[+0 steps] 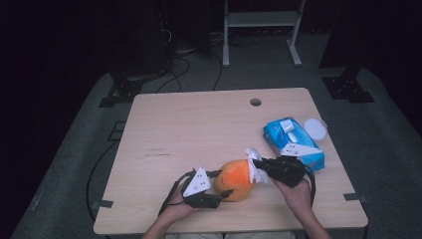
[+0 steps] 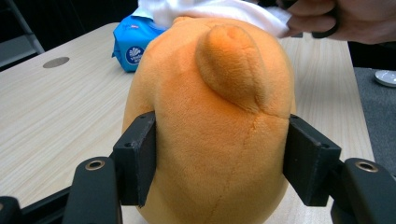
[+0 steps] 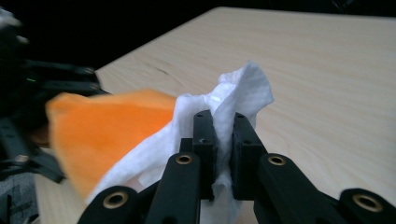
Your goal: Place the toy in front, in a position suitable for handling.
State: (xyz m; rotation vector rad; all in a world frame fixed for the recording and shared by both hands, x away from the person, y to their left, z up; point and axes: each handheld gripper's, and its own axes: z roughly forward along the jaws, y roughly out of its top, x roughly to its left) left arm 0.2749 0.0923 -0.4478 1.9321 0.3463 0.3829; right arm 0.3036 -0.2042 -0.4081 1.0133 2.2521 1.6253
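The orange plush toy (image 1: 235,179) sat near the table's (image 1: 199,129) front edge, clamped between the left gripper's (image 1: 219,195) jaws, while at its two o'clock the right gripper (image 1: 260,166) pinched a white tissue (image 1: 253,160) against it.

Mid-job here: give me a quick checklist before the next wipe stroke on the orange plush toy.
1. Left gripper clamps orange plush toy on both sides: ok.
2. Right gripper pinches white wipe: ok.
3. Wipe touching the toy's top: ok.
4. Toy resting on the table: ok.
5. Blue wipe pack clear of the stroke: ok.
6. Dirt remaining on the toy: cannot tell.
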